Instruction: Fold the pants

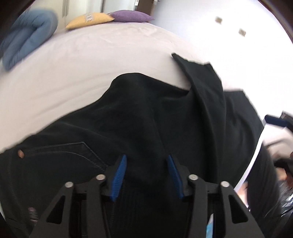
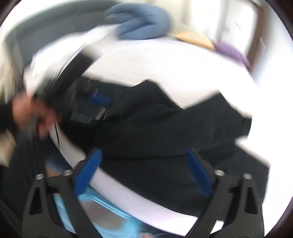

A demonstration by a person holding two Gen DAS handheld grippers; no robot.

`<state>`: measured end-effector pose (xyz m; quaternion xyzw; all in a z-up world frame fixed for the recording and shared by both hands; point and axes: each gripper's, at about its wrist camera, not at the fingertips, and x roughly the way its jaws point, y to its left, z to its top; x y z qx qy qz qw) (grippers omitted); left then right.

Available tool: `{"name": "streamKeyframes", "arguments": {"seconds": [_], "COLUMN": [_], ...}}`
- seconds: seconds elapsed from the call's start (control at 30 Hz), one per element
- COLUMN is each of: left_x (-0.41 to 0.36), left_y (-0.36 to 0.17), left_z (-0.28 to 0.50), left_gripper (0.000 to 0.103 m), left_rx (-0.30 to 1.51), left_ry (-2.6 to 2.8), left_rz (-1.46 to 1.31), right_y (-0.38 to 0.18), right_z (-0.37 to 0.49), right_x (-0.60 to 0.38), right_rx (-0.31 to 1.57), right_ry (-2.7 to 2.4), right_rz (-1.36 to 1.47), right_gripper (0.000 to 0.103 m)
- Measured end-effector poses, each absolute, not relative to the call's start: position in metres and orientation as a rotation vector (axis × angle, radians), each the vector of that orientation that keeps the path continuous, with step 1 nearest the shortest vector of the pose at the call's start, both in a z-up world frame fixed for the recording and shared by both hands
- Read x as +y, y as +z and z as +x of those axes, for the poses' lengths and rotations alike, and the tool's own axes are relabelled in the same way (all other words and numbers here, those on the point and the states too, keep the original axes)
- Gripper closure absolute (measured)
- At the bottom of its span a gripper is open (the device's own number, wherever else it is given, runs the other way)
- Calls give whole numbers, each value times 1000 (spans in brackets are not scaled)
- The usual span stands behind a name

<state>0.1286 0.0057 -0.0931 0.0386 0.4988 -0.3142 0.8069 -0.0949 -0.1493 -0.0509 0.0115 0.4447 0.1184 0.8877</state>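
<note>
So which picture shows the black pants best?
The left wrist view: the pants are sharp there, with pocket stitching, a rivet and one leg folded across visible on the bed. The right wrist view shows the pants only as a blurred dark shape.

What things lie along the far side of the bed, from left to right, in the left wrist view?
Blue folded blanket → yellow cushion → purple cushion. All three rest on the pale bed sheet, beyond the black pants.
</note>
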Motion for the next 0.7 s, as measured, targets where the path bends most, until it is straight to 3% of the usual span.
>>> {"name": "streamKeyframes", "arguments": {"seconds": [0.07,0.13,0.37,0.7], "left_x": [12,12,12,-3], "left_y": [-97,-107,-124,-134], "left_z": [135,138,140,141], "left_gripper": [62,66,71,71], "left_rx": [1081,1121,1156,1148], "left_ry": [-687,-663,-662,-637], "left_rz": [-42,-58,-50,4], "right_y": [-47,-44,-47,-84], "right_z": [-80,-65,20,183], "right_x": [-179,-205,-274,-270], "right_rx": [927,913,980,1203], "right_ry": [237,219,24,-273], "right_rz": [171,280,468,195], "right_gripper": [55,62,61,61]}}
